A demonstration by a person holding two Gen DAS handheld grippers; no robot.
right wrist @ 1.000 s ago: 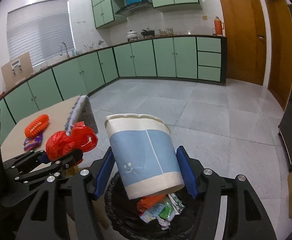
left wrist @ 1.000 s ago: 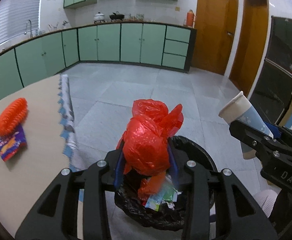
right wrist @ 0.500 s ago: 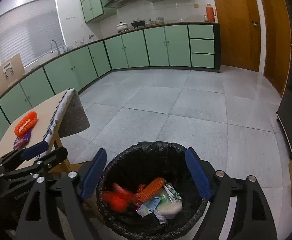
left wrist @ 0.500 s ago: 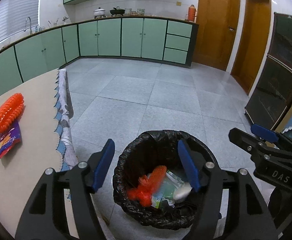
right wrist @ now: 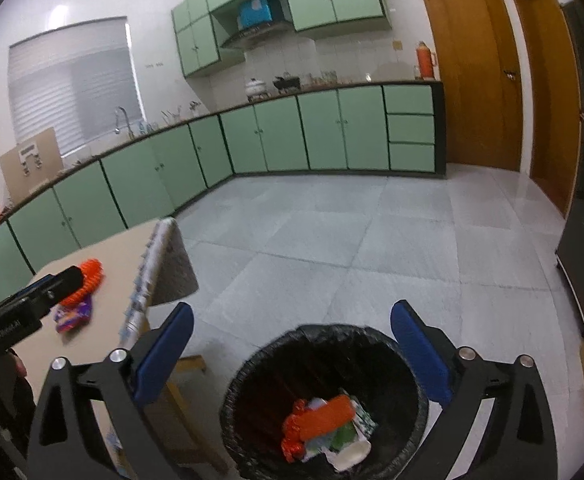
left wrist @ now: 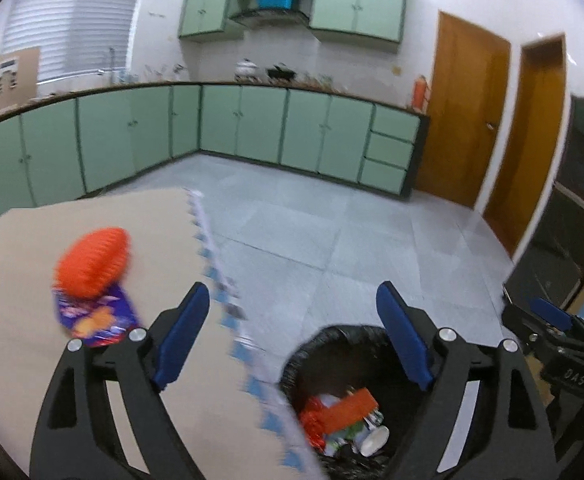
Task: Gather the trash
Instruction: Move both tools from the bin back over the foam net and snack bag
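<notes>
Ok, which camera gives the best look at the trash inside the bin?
The right wrist view: the bin sits whole between the open jaws, with the trash in plain sight. In the left wrist view the table edge and a finger cut off part of the bin, and the picture is blurred.

Your two black hand-held grippers, the left hand-held gripper (left wrist: 292, 334) and the right hand-held gripper (right wrist: 292, 354), both carry blue pads. You see a beige desk (left wrist: 31, 280) with a blue-and-white patterned fringe (left wrist: 227, 312) along its edge, and on it an orange ribbed net (left wrist: 91, 262) over a purple wrapper (left wrist: 95, 320) with orange and white print. Your black-lined bin (right wrist: 324, 344) shows red and orange scraps (right wrist: 312, 424), green wrappers and a white cup (right wrist: 352, 454), against a pale grey tiled floor (right wrist: 372, 240), mint green cabinets (right wrist: 320, 132) and brown doors (right wrist: 476, 80).
</notes>
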